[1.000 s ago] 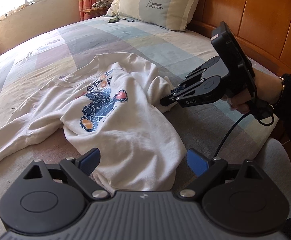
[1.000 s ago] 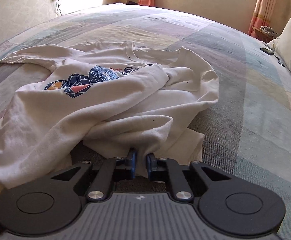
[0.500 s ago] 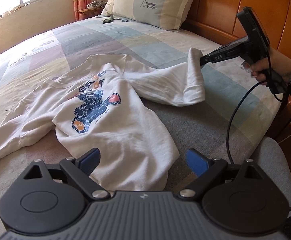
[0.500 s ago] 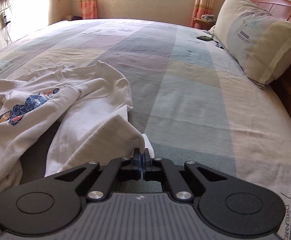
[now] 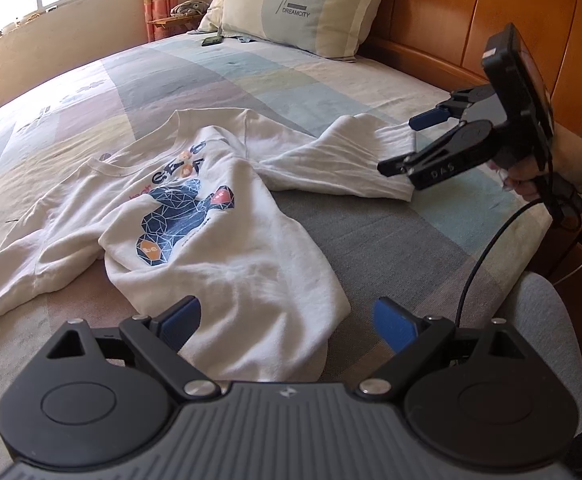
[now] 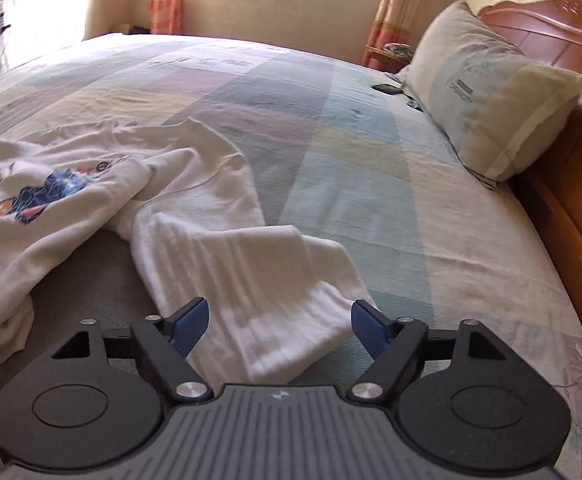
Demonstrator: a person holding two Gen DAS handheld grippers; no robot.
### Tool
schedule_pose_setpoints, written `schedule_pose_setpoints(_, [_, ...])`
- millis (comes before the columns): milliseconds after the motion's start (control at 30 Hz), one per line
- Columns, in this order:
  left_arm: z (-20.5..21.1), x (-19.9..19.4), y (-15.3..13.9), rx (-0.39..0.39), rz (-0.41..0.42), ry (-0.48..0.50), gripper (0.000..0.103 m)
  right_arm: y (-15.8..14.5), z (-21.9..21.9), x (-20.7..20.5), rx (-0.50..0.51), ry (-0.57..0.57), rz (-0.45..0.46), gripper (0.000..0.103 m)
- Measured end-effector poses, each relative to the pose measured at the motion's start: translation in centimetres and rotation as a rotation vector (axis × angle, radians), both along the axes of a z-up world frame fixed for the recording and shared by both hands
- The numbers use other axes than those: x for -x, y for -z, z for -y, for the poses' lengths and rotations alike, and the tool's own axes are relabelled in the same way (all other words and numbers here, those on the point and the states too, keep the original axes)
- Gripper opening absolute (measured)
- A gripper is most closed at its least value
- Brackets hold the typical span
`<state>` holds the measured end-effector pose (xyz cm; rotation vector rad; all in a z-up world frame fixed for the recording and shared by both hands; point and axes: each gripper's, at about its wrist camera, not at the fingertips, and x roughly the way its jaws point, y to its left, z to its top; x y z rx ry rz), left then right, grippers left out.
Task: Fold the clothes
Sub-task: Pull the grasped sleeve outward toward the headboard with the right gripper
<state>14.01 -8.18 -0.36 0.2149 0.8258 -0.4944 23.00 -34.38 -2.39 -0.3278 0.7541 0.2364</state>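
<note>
Jaws just opening on right gripper [image 6: 279,322], sleeve [image 6: 251,280] lying loose between; left gripper [image 5: 287,322] hovering open at lower frame over shirt [image 5: 211,248] on bed [image 5: 371,240].

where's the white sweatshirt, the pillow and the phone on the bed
white sweatshirt [image 5: 227,248], left wrist view, on the chest just right of the blue print
pillow [image 5: 307,4], left wrist view, on its printed front face
phone [image 5: 212,41], left wrist view, on the dark slab lying near the pillow
</note>
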Motion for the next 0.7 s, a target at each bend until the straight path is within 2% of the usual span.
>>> schedule_pose_setpoints(67, [0.0, 0.1, 0.0, 0.001, 0.000, 0.000, 0.094, 1.3, -2.6, 0.4, 0.092, -0.068, 0.001, 0.090])
schedule_pose_setpoints(200, [-0.5, 0.4, -0.1, 0.005, 0.000, -0.006, 0.094, 3.8, -5.0, 1.2, 0.248, -0.082, 0.013, 0.090])
schedule_pose_setpoints(233, [-0.6, 0.4, -0.1, 0.004, 0.000, -0.007, 0.094, 4.1, -5.2, 1.4, 0.258, -0.072, 0.017, 0.090])
schedule_pose_setpoints(367, [-0.2, 0.0, 0.1, 0.013, 0.000, 0.003, 0.093, 2.8, -0.9, 2.3, 0.031, 0.098, 0.027, 0.091])
schedule_pose_setpoints(467, [0.5, -0.1, 0.2, 0.023, -0.002, 0.025, 0.094, 3.1, 3.1, 1.8, -0.176, 0.221, -0.026, 0.092])
schedule_pose_setpoints(533, [0.8, 0.1, 0.3, 0.025, -0.004, 0.038, 0.093, 3.9, 4.8, 0.8, -0.305, 0.252, -0.066, 0.092])
schedule_pose_setpoints(567, [0.8, 0.2, 0.3, 0.025, -0.006, 0.042, 0.093, 4.3, 5.5, 0.2, -0.372, 0.266, -0.081, 0.088])
schedule_pose_setpoints(600, [0.8, 0.2, 0.3, 0.025, -0.007, 0.042, 0.094, 4.7, 6.1, -0.4, -0.435, 0.277, -0.095, 0.074])
schedule_pose_setpoints(633, [0.7, 0.2, 0.4, 0.023, -0.010, 0.038, 0.094, 4.8, 6.3, -1.0, -0.484, 0.282, -0.101, 0.067])
schedule_pose_setpoints(700, [0.3, 0.1, 0.6, 0.018, -0.015, 0.023, 0.094, 4.7, 6.2, -2.0, -0.539, 0.281, -0.106, 0.034])
